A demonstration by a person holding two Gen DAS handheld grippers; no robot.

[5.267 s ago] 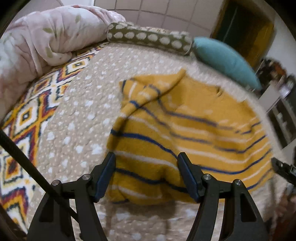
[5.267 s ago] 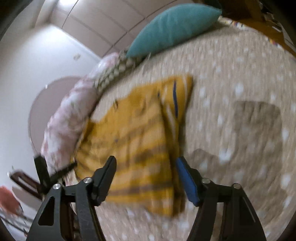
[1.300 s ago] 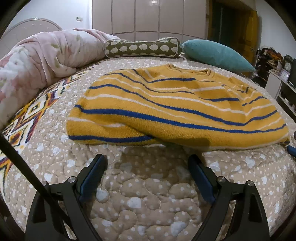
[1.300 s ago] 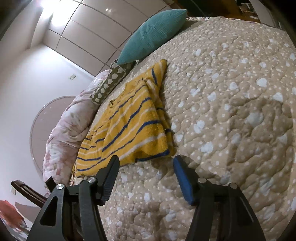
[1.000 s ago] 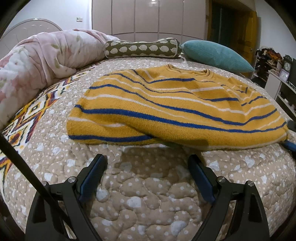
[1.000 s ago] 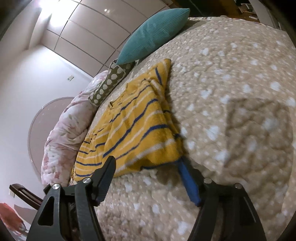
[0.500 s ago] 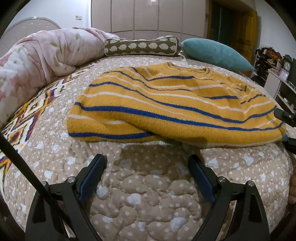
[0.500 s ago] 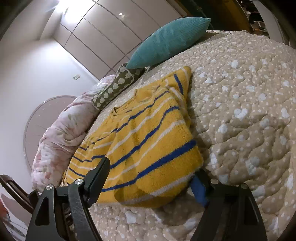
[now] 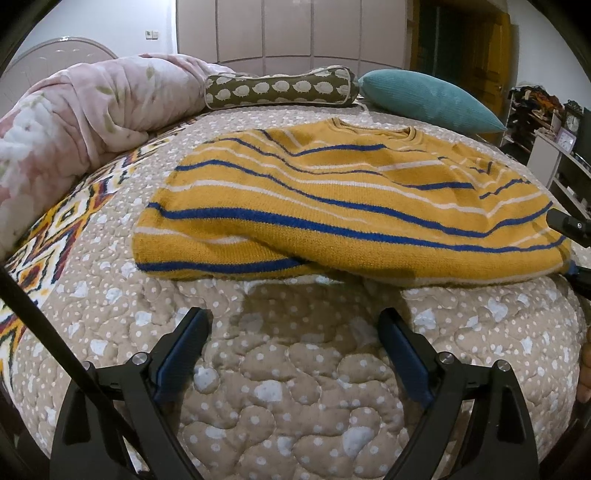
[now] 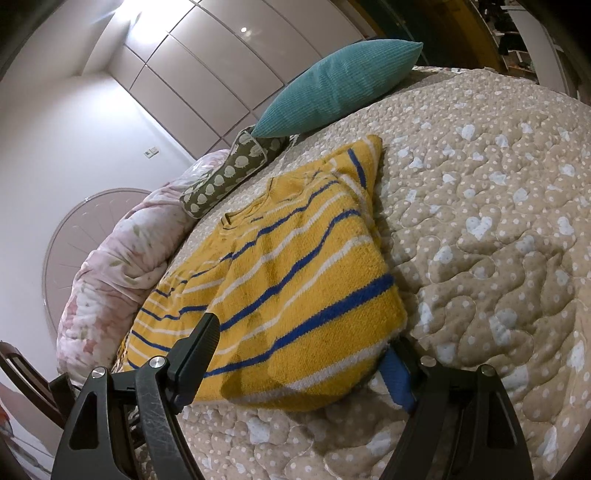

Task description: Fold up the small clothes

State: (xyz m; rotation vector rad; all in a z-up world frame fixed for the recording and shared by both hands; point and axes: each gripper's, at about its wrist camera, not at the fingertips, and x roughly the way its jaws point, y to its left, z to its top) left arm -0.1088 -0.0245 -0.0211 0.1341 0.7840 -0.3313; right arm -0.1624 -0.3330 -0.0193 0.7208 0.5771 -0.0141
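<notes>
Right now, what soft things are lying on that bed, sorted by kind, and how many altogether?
Sweaters: 1, the yellow striped sweater
Pillows: 2, the teal pillow and the sheep-print bolster
Rolled-up quilts: 1, the pink floral quilt
Total: 4, all resting on the beige dotted bedspread

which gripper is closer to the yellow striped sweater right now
Right. The right gripper straddles the sweater's near corner, jaws open; the left gripper hangs short of its hem, over bare quilt.

You get soft, dim room light. A bright ceiling lamp (image 10: 243,28) glows above the sweater (image 10: 291,291), which drops dark shadows below it. Edges bend round; everything looks sharp.
</notes>
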